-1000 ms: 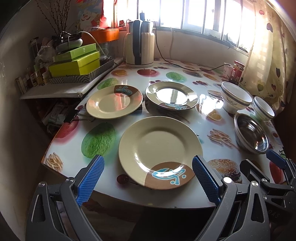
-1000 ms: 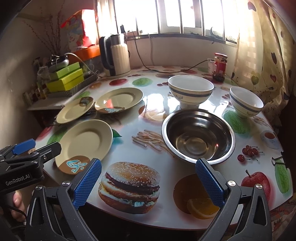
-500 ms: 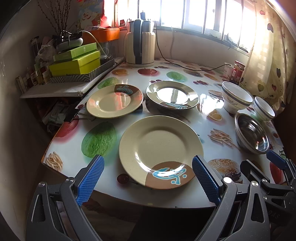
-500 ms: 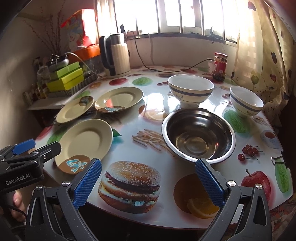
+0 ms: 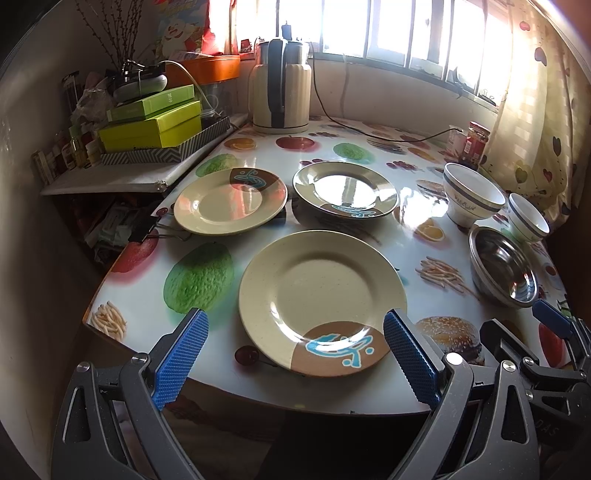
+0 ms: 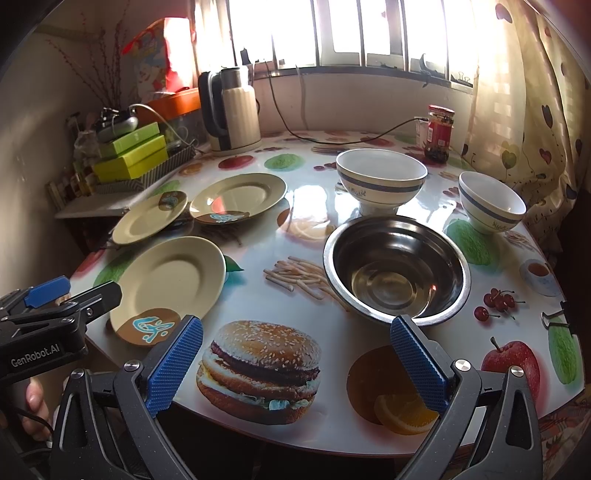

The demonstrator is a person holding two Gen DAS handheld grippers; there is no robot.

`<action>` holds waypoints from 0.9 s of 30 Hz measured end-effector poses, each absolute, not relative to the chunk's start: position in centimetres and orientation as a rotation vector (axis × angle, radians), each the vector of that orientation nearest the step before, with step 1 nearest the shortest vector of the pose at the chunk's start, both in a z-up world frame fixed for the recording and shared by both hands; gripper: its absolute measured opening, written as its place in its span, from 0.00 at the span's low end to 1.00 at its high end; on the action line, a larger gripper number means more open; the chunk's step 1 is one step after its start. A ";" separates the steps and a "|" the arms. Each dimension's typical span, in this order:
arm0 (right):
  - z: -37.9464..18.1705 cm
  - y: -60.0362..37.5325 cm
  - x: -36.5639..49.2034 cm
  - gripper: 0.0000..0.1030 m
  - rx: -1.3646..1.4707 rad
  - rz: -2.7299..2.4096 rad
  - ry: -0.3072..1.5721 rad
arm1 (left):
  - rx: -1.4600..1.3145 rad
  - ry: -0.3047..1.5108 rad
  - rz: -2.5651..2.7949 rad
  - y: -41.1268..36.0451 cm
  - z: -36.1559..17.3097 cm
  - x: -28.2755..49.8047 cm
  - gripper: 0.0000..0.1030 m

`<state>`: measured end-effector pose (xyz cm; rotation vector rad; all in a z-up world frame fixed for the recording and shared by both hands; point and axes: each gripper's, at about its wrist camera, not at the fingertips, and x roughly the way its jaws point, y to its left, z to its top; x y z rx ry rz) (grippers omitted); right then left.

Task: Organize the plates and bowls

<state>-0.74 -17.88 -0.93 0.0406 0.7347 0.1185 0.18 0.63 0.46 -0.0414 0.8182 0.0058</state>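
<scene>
Plates point(image 5: 322, 300) and bowls point(image 6: 396, 266) unmoved on desk point(image 6: 258, 306) since a second ago, grippers point(image 5: 295, 354) point(image 6: 293, 363) both agape and empty, sorting not begun

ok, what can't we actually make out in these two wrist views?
- Jar label: too small, backlit, right wrist view.
- Table near edge and below it: hidden behind both grippers' fingers, both views.
- Window outside: blown out.
- Shelf bottles: small, dark, left wrist view.
- Steel bowl: far side hidden by its own wall, left wrist view.
</scene>
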 end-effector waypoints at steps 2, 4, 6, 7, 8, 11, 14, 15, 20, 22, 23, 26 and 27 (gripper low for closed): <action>-0.9 -17.8 -0.7 1.00 0.041 0.118 0.735 | -0.041 0.817 0.006 0.6 0.5 0.2 0.93; -0.9 -17.8 -0.7 1.00 0.040 0.119 0.735 | -0.042 0.819 0.007 0.6 0.5 0.2 0.93; -0.9 -17.8 -0.7 1.00 0.039 0.121 0.737 | -0.044 0.819 0.008 0.7 0.5 0.2 0.93; -1.0 -17.8 -0.7 1.00 0.038 0.121 0.738 | -0.045 0.820 0.008 0.8 0.5 0.2 0.93; -1.1 -17.8 -0.7 1.00 0.037 0.122 0.739 | -0.047 0.820 0.010 0.9 0.4 0.3 0.93; -1.1 -17.8 -0.7 1.00 0.035 0.122 0.739 | -0.049 0.820 0.013 1.0 0.4 0.4 0.93; -1.1 -17.7 -0.7 1.00 0.035 0.123 0.740 | -0.050 0.821 0.014 1.2 0.4 0.5 0.93; -1.1 -17.8 -0.7 1.00 0.036 0.124 0.740 | -0.052 0.821 0.014 1.2 0.4 0.4 0.93; -0.8 -17.5 -0.1 1.00 0.033 0.135 0.741 | -0.067 0.816 0.032 2.2 0.6 0.9 0.93; -0.5 -17.3 0.3 1.00 0.035 0.147 0.737 | -0.068 0.818 0.056 2.9 0.7 1.2 0.93; -0.3 -17.0 0.6 1.00 0.033 0.156 0.733 | -0.078 0.819 0.058 3.5 0.7 1.5 0.93; 0.4 -16.3 1.6 1.00 0.014 0.189 0.726 | -0.114 0.816 0.054 5.3 0.9 2.2 0.93; 0.6 -16.0 1.9 1.00 0.012 0.197 0.725 | -0.123 0.813 0.056 5.9 1.0 2.4 0.93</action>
